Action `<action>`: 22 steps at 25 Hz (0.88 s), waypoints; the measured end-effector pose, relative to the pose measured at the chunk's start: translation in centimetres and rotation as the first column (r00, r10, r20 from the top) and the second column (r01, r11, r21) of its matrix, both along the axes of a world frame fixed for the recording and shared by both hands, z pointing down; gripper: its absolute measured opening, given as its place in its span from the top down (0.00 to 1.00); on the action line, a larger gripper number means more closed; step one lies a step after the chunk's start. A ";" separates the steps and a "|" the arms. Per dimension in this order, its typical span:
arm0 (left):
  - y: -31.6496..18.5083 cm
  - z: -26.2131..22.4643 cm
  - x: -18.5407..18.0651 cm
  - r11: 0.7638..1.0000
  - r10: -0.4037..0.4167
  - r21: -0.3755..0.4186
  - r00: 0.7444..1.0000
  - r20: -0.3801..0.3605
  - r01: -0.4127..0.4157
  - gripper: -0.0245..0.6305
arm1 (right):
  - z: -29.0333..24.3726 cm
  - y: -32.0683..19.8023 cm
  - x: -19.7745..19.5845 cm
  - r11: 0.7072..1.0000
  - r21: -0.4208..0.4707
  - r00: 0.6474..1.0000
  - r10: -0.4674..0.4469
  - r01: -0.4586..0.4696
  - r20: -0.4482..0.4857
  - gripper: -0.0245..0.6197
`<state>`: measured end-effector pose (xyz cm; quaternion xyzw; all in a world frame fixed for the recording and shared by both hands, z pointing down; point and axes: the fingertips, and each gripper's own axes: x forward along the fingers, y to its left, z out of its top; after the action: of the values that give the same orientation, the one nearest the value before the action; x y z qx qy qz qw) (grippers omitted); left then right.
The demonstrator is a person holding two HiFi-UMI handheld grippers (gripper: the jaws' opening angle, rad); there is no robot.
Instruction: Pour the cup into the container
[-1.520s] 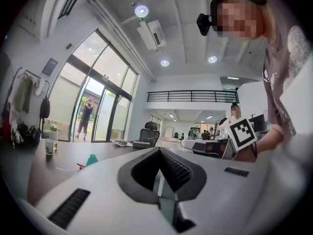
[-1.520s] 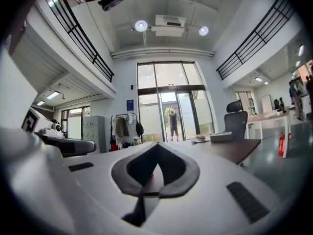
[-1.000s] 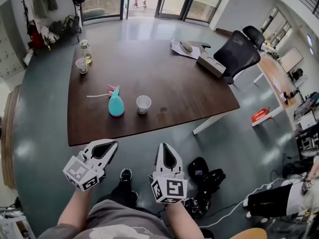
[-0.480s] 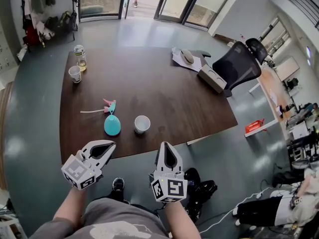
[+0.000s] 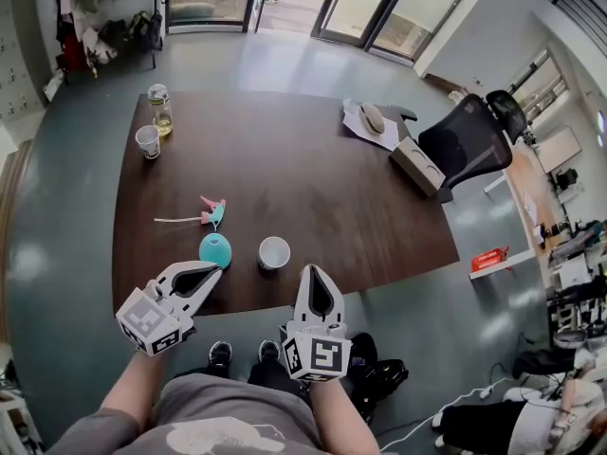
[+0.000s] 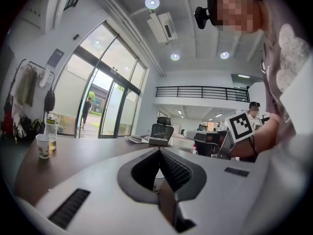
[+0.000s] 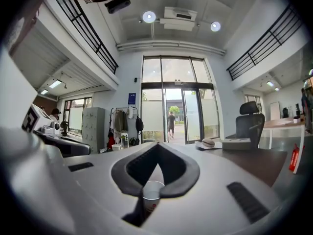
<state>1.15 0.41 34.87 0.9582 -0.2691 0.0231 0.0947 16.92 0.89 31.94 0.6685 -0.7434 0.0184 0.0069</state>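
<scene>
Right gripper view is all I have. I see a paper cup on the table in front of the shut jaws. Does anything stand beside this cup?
Observer: Yes, a teal bottle stands just left of the cup, apart from it.
Operator: Does anything else lie near them?
Observer: A spray head with a thin tube lies on the table behind the bottle, not touching it.
Operator: Where is the left hand-held gripper?
Observer: The left hand-held gripper hovers at the near table edge, in front of the bottle, shut and empty.
</scene>
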 end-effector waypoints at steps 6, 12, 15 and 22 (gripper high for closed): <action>-1.2 -0.4 0.3 0.990 -0.141 -0.002 0.990 0.013 0.141 0.95 | 0.5 -2.8 0.9 0.993 -0.015 0.993 -0.113 0.113 0.027 0.98; -1.4 0.0 -0.4 0.950 -0.310 -0.018 0.951 0.010 0.311 0.95 | 1.0 -4.8 2.0 0.977 -0.027 0.976 -0.209 0.210 0.055 0.98; -1.1 0.9 -1.2 0.928 -0.370 -0.022 0.929 0.030 0.371 0.95 | 1.5 -5.1 1.8 0.967 -0.035 0.967 -0.249 0.251 0.059 0.98; -0.4 3.3 -3.8 0.868 -0.492 -0.055 0.869 0.047 0.494 0.95 | 4.2 -4.8 0.3 0.940 -0.085 0.944 -0.325 0.329 0.064 0.98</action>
<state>-2.65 -0.03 38.20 0.8538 -0.5050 0.0222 0.1243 17.26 -3.87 36.12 0.5341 -0.8423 0.0684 0.0232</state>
